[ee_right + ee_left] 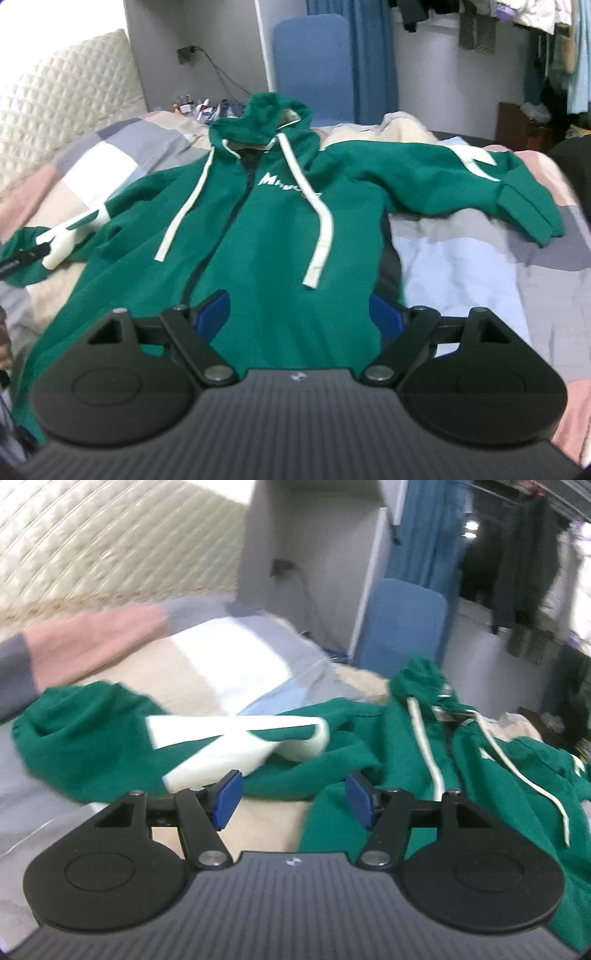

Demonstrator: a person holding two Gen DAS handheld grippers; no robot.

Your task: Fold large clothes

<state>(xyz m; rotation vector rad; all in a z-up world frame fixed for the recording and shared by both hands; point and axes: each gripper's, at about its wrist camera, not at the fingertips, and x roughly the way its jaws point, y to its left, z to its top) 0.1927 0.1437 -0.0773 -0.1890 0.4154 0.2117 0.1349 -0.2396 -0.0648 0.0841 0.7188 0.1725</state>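
A green zip hoodie (280,229) with white drawstrings and white sleeve stripes lies face up on the bed, sleeves spread out. My right gripper (299,314) is open over the hoodie's lower hem, empty. My left gripper (293,799) is open and empty beside the hoodie's left sleeve (110,738), which has a white crossed stripe (229,738). The hood (417,679) lies to the right in the left wrist view. The left gripper also shows at the far left edge of the right wrist view, near the left sleeve (55,240).
The bed has a patchwork quilt (461,251) in grey, pink, beige and light blue. A quilted cream headboard (55,122) stands at the left. A blue board (314,66) leans at the back wall. Clothes hang at the right (517,26).
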